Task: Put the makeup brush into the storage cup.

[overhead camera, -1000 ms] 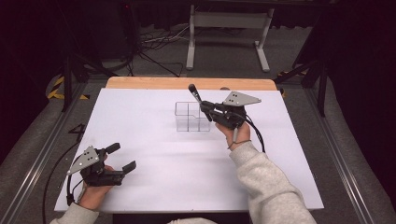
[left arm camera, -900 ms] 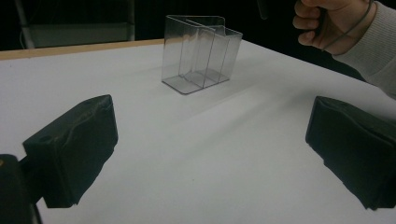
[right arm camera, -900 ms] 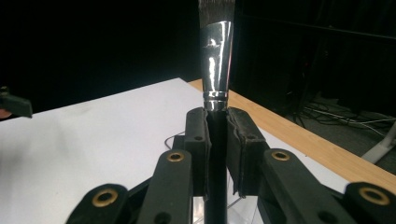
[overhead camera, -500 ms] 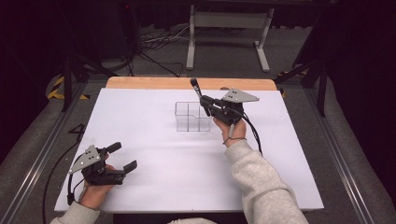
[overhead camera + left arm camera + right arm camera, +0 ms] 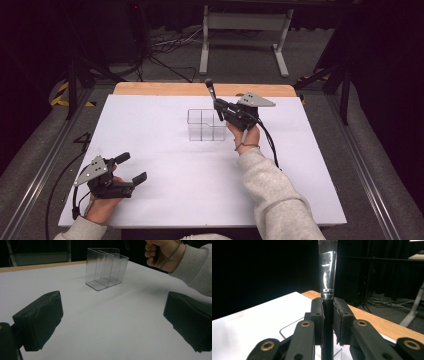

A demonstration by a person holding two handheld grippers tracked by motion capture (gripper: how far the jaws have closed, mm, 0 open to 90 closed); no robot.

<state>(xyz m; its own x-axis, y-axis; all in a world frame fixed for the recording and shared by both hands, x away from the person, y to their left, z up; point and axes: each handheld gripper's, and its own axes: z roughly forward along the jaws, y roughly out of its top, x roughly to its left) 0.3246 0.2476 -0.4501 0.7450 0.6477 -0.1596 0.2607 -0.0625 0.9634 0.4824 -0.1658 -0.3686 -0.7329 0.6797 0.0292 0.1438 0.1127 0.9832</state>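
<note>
I have a brush (image 5: 327,272) clamped in my right gripper (image 5: 219,106): black handle pinched between the two pads, shiny metal ferrule just above them, dark bristles at the top. From the high view the brush (image 5: 210,89) sticks up and away from me, tilted, over the far side of the clear organiser (image 5: 206,125). That organiser is a small see-through box with dividers, standing upright on the white table sheet (image 5: 165,165) toward the far middle; I see it again from the left gripper view (image 5: 106,268), with my right hand (image 5: 163,253) beside and above it. My right hand (image 5: 245,136) sits just beside the box on its right. The left gripper (image 5: 131,169) rests near the close left corner of the sheet, well apart from the box, jaws spread wide with nothing between them. Beyond the sheet runs the wooden table edge (image 5: 165,89)
</note>
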